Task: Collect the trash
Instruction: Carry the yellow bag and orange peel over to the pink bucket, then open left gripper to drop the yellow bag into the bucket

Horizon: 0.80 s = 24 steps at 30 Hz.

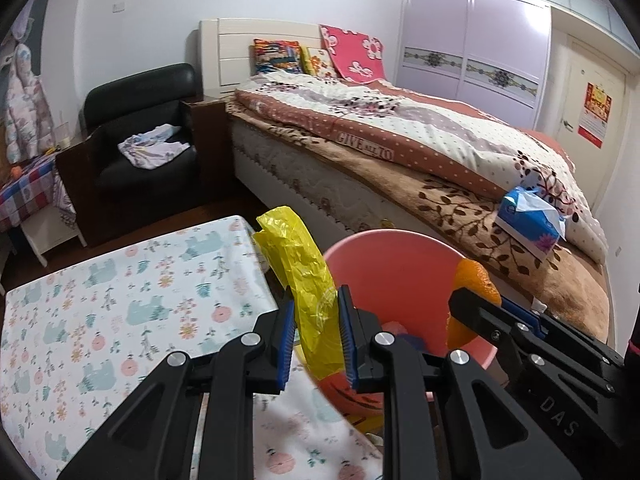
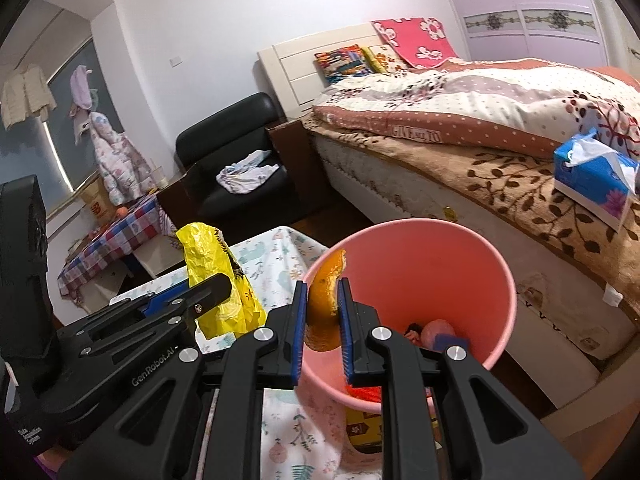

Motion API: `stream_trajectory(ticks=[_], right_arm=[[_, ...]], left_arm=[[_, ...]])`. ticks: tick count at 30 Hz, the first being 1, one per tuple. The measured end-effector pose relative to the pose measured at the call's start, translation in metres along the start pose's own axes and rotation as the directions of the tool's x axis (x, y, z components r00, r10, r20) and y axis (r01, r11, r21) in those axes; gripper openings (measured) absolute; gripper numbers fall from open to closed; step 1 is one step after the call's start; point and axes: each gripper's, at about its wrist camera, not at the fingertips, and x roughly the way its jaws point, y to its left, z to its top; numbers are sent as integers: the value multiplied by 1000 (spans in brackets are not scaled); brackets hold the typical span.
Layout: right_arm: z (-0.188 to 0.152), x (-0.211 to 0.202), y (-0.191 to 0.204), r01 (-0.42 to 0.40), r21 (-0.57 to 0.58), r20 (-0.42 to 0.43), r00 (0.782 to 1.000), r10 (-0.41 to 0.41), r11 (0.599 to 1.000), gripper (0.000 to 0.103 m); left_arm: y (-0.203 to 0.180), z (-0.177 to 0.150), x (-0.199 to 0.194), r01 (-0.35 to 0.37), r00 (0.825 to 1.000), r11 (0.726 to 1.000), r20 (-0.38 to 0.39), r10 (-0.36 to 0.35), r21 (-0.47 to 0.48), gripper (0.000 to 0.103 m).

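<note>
My left gripper (image 1: 316,336) is shut on a crumpled yellow plastic wrapper (image 1: 298,276), held at the left rim of a pink trash bin (image 1: 400,252). My right gripper (image 2: 322,316) is shut on a piece of orange peel (image 2: 326,296), held over the near left rim of the same pink bin (image 2: 460,256). The bin holds some trash at its bottom (image 2: 436,332). In the left wrist view the right gripper (image 1: 476,304) shows with the peel (image 1: 472,276). In the right wrist view the left gripper (image 2: 216,288) shows with the yellow wrapper (image 2: 216,264).
A table with a floral cloth (image 1: 100,312) lies left of the bin. A bed (image 1: 400,152) with a blue tissue pack (image 1: 528,220) stands behind and right. A black armchair (image 1: 140,140) with a cloth on it stands at the back left.
</note>
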Motion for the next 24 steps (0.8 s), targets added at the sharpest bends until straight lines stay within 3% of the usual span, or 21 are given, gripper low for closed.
stream_trajectory(ticks=[17, 24], right_arm=[[-1, 17, -37, 65, 56, -25, 998, -64, 996, 15], [-3, 23, -47, 78, 69, -40, 996, -75, 995, 16]], left_arm=[[-25, -1, 39, 138, 990, 990, -44, -137, 19, 20], [-28, -4, 54, 155, 986, 988, -72, -153, 19, 20]])
